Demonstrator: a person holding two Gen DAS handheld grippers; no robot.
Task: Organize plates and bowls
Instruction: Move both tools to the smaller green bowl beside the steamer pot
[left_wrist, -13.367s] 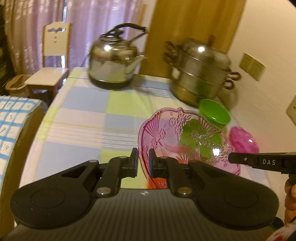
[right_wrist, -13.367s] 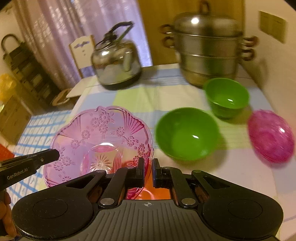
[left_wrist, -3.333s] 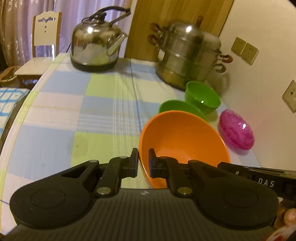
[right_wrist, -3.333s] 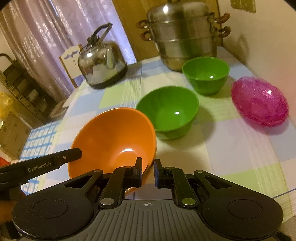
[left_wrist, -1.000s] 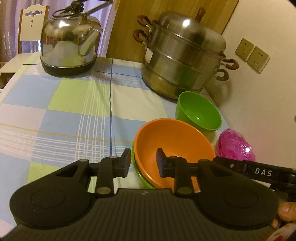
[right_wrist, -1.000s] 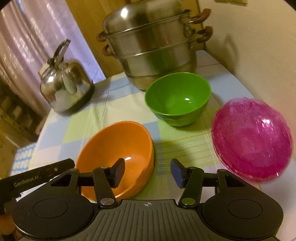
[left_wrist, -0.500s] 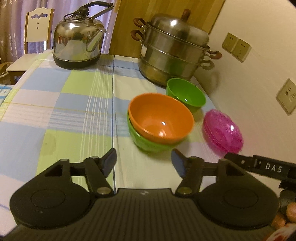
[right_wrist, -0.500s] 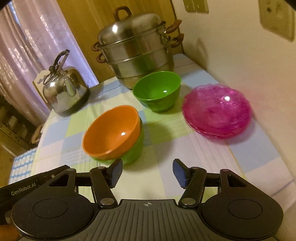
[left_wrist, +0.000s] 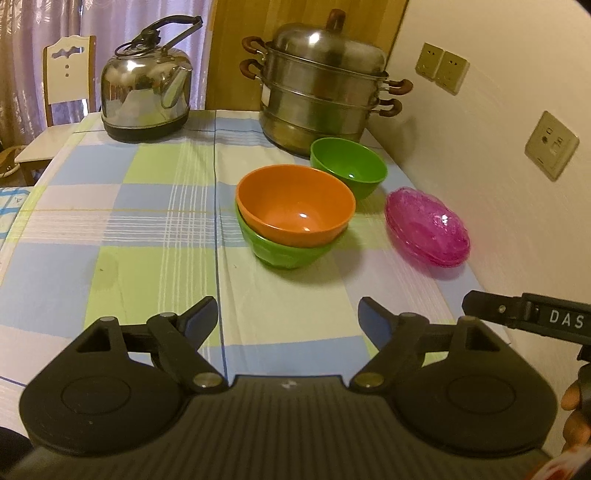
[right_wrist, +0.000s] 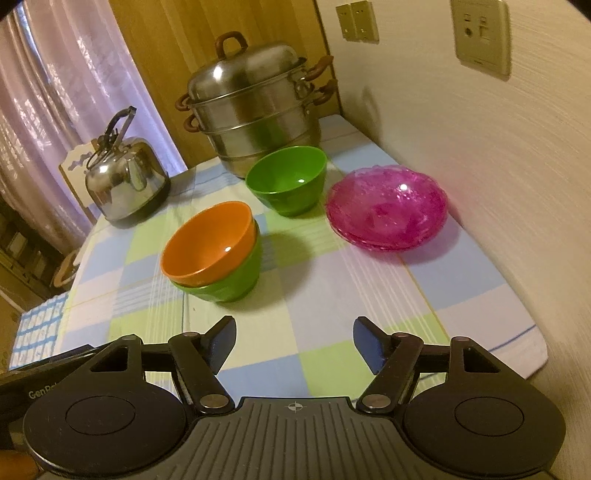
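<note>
An orange bowl sits nested in a green bowl in the middle of the checked table. The pair also shows in the right wrist view, orange bowl in green bowl. A smaller green bowl stands behind them. Stacked pink glass plates lie by the wall. My left gripper is open and empty, short of the bowls. My right gripper is open and empty, also short of them.
A steel steamer pot and a kettle stand at the table's far end. A wall with sockets runs along the right side. A chair stands beyond the far left corner.
Both grippers let go of the orange bowl, now nested in the green bowl, opened wide and drew back toward the near edge.
</note>
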